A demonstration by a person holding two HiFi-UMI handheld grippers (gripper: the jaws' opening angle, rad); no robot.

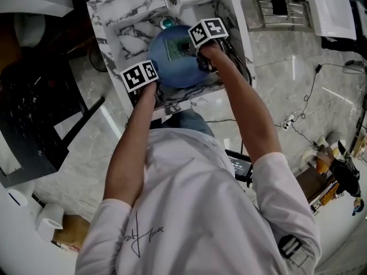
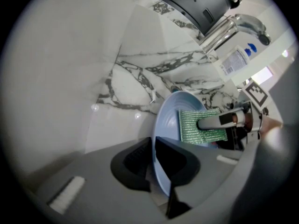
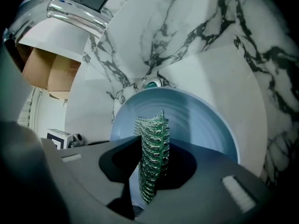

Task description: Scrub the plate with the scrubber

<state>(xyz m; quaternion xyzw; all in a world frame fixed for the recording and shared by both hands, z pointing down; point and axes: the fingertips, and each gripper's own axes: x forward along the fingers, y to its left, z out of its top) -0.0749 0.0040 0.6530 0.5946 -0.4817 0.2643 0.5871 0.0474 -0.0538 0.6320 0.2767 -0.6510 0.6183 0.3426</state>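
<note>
White shirt [image 1: 189, 222] and two bare forearms [image 1: 246, 113] fill the lower half of the head view, reaching toward the upper middle of the frame, where a white sink [image 1: 135, 36] veined in dark grey sits. Inside the basin is the blue plate [image 1: 175, 70], held up on its edge rather than lying flat.

The left gripper [image 2: 153, 162] has its fingers clamped on the plate's rim, one finger on each face; in its own view the rim runs straight up between them at lower centre. The right gripper [image 3: 152, 171] has its fingers shut tight on the green mesh scrubber [image 3: 152, 148], which stands edge-on between them. Seen from the left gripper view, at centre right, the scrubber lies flat against the plate's hollow face.

A chrome tap [image 2: 233, 24] arches across the upper right of that view. A teal drain plug [image 3: 152, 82] shows just above the plate's rim in the right gripper view.
</note>
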